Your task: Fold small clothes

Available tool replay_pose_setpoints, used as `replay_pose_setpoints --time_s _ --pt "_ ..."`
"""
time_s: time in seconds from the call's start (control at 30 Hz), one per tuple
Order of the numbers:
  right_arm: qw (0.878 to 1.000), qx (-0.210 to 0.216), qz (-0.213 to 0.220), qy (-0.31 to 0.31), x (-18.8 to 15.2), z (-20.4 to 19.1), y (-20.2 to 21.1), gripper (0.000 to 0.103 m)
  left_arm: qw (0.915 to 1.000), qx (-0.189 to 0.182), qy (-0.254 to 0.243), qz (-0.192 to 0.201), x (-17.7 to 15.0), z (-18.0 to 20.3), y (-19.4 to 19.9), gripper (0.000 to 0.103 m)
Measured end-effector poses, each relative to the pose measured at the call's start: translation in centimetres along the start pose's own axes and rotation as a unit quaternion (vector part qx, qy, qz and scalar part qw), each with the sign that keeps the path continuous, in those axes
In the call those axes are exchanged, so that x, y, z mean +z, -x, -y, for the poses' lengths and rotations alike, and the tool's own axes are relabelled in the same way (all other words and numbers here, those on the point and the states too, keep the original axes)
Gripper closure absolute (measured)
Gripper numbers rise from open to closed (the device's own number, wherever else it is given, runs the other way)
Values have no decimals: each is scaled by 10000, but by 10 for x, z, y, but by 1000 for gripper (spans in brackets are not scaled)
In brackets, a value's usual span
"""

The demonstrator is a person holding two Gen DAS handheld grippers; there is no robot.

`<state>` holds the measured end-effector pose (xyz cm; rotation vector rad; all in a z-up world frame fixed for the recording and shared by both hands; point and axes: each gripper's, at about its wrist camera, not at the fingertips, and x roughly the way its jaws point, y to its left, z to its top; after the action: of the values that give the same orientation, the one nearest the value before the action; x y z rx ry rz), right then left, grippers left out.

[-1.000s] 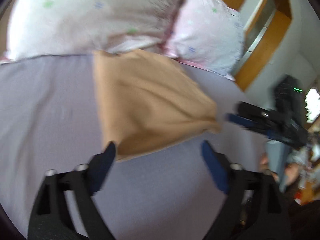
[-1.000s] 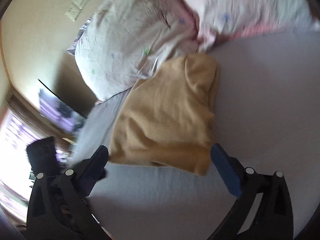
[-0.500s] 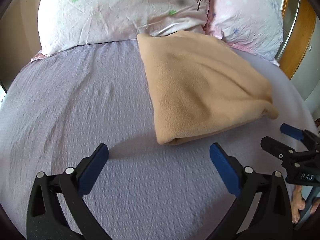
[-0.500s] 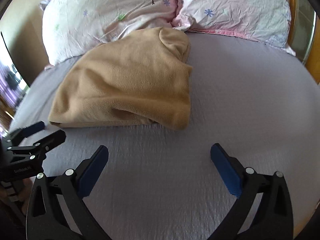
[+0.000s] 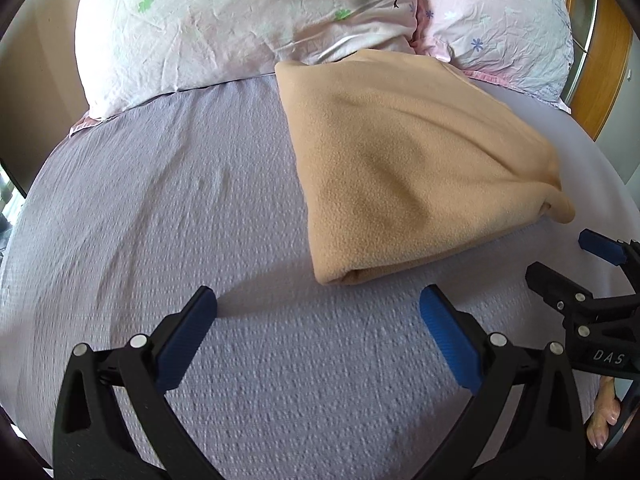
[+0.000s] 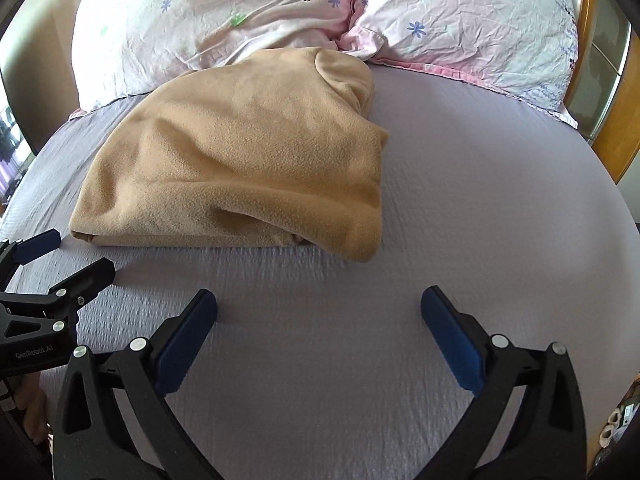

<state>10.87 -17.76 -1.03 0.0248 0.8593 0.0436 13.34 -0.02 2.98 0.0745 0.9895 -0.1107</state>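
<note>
A tan fleece garment (image 5: 404, 168) lies folded on the lilac bed sheet (image 5: 160, 220), its far end against the pillows. It also shows in the right wrist view (image 6: 248, 160). My left gripper (image 5: 318, 316) is open and empty, hovering over the sheet just short of the garment's near left corner. My right gripper (image 6: 318, 316) is open and empty, a little back from the garment's near right corner. Each gripper shows at the edge of the other's view, the right one (image 5: 568, 264) and the left one (image 6: 60, 260).
Two pale pink floral pillows (image 5: 248, 16) (image 5: 496, 20) lie at the head of the bed. A wooden headboard (image 5: 604, 64) stands behind them at the right. Bare sheet stretches to the garment's left (image 5: 140, 200) and right (image 6: 500, 200).
Both grippers have let go of the garment and pulled back toward me, jaws staying wide. The garment now lies still, folded. The views have steadied since a second ago.
</note>
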Motion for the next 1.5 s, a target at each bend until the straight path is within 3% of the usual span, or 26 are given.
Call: replay_pose_setpoints --time_s 1.5 --pt "10000 -38 8 -47 0 -3 0 1 10000 -2 0 1 0 0 0 2"
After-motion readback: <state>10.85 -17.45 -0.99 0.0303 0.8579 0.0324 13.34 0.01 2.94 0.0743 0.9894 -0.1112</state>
